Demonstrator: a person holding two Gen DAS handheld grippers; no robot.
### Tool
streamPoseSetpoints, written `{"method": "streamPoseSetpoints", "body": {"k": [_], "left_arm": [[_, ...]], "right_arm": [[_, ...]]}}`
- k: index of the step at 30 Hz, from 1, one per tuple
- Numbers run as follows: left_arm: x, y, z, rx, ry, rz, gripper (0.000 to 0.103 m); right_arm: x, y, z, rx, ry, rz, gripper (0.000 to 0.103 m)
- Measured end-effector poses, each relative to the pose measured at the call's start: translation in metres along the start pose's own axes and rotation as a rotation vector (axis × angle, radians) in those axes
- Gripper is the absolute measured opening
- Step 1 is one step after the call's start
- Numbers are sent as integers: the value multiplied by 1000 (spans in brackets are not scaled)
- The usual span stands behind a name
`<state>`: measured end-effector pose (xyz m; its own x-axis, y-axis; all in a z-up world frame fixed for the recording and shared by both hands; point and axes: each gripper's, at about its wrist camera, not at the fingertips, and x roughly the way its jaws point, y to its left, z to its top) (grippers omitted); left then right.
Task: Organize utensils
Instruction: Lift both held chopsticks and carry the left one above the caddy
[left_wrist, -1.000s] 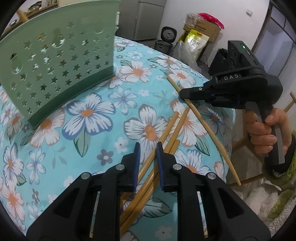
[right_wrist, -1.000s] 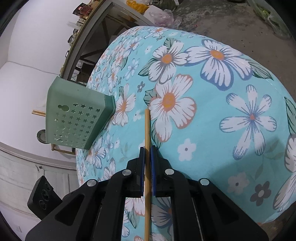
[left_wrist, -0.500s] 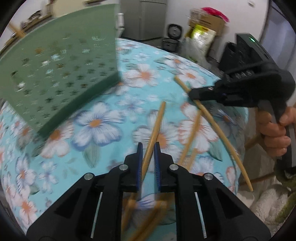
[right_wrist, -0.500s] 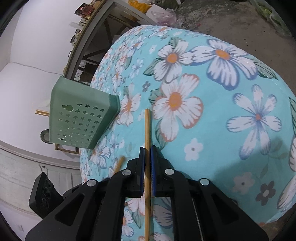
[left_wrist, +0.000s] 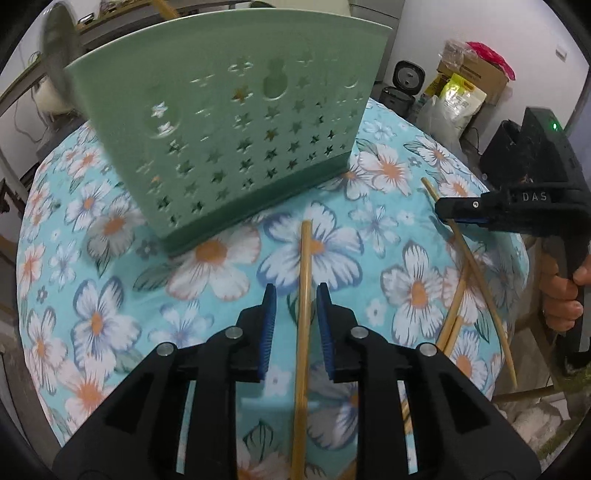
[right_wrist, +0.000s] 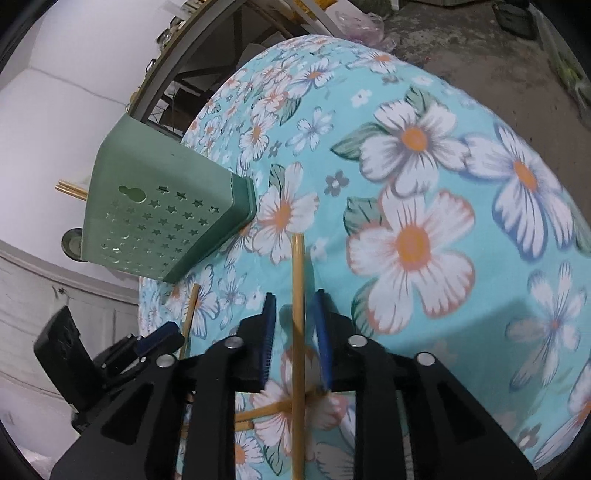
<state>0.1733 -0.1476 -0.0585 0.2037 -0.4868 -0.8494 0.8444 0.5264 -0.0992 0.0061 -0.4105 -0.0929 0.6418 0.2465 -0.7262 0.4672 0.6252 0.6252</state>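
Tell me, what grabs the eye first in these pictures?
A loud blue flowered tablecloth covers the table, with a green star-punched holder standing at its far side. Nearer, each black gripper, left and right, has one bamboo chopstick between jaws that just opened; spare chopsticks lie scattered.

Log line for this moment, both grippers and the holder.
left gripper: jaws just opened, chopstick between, unpressed | right gripper: same, own chopstick | green holder: upright on cloth

Matt plastic holder (left_wrist: 236, 122), wooden chopsticks (left_wrist: 304, 295)
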Motion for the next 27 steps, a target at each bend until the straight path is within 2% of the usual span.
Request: {"method": "streamPoseSetpoints", "body": {"k": [10,11,13,14,16,20,27], "left_arm": [[35,-15,24,27,24,31,21],[37,-16,26,21,19,36,21],[39,-17,28,18,12,45,18],[39,-17,29,17,5,51,13],[37,-16,29,10,-3,50,7],[22,-14,32,-10,-33,45,6],[-49,-9,39,-32,-152,9,6]], "right_arm": [[16,20,16,-121,17,-110,23],[18,22,16,-134,16,-121,22],[19,24,16,-150,6,-147,9],[19,23,15,-148,4,-145,8],[17,21,16,-126,4,-109,7],[1,29,17,-126,-34,-64,7],[-45,58,27,-159,-133,48,7]]}}
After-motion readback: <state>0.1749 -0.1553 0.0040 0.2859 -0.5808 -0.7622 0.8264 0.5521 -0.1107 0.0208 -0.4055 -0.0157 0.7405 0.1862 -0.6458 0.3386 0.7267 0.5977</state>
